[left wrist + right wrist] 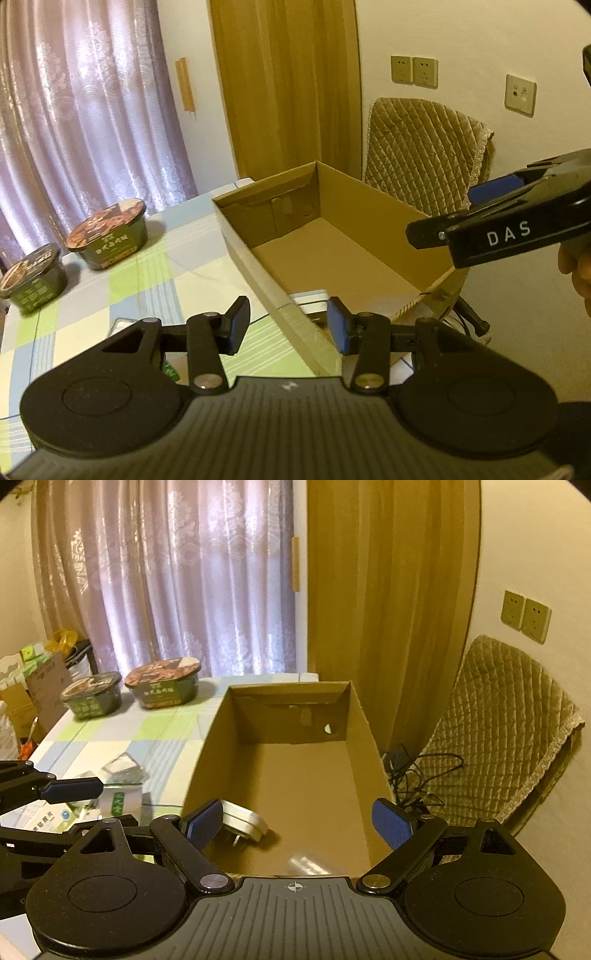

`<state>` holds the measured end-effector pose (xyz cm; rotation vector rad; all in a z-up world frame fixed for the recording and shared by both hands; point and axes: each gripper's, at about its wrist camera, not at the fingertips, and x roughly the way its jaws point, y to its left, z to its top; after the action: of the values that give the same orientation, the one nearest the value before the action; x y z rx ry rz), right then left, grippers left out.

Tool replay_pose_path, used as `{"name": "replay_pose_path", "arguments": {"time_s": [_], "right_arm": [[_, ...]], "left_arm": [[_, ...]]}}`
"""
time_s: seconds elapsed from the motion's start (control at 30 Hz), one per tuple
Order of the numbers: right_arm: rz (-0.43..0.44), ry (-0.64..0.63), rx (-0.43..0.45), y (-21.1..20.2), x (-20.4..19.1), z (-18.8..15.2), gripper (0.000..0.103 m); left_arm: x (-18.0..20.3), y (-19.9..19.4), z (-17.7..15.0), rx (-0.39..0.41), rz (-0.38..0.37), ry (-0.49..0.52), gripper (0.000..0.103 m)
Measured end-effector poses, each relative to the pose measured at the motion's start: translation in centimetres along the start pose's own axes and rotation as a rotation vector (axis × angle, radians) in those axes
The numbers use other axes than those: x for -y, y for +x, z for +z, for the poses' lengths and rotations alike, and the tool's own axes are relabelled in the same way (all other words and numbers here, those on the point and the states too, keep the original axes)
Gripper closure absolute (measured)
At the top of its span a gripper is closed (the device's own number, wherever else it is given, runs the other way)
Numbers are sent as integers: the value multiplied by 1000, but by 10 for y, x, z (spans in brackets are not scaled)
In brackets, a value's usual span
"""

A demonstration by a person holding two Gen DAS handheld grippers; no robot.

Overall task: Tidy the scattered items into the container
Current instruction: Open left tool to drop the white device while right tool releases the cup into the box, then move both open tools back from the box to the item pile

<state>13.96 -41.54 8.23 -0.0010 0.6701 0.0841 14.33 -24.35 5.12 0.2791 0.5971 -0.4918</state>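
Observation:
An open cardboard box point(354, 716) point(258, 254) stands on the checked tablecloth point(155, 734). A white plug adapter point(245, 823) lies on the box floor at its near left corner. My right gripper point(299, 821) hangs open over the near end of the box, holding nothing. My left gripper point(288, 325) is open and empty above the box's left wall and the cloth; in the right wrist view its blue-tipped finger point(72, 789) shows at the left. Two green instant-noodle bowls point(162, 686) point(92, 694) stand at the far left of the table. Small packets point(120, 797) and a clear bag point(123, 768) lie left of the box.
A quilted chair point(498, 738) stands right of the box, with black cables point(413, 775) between them. Curtains point(177, 576) hang behind the table. Cardboard clutter point(33, 690) sits beyond the table's left edge. Wall sockets point(524, 614) are on the right wall.

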Motion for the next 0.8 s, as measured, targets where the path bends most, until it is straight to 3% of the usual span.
{"name": "replay_pose_path", "arguments": {"time_s": [0.17, 0.8], "right_arm": [[15, -4, 7, -11, -22, 2, 10], [145, -92, -16, -36, -130, -11, 10]], "left_arm": [[-15, -22, -11, -3, 24, -36, 53], [-96, -107, -73, -51, 147, -226, 3]]}}
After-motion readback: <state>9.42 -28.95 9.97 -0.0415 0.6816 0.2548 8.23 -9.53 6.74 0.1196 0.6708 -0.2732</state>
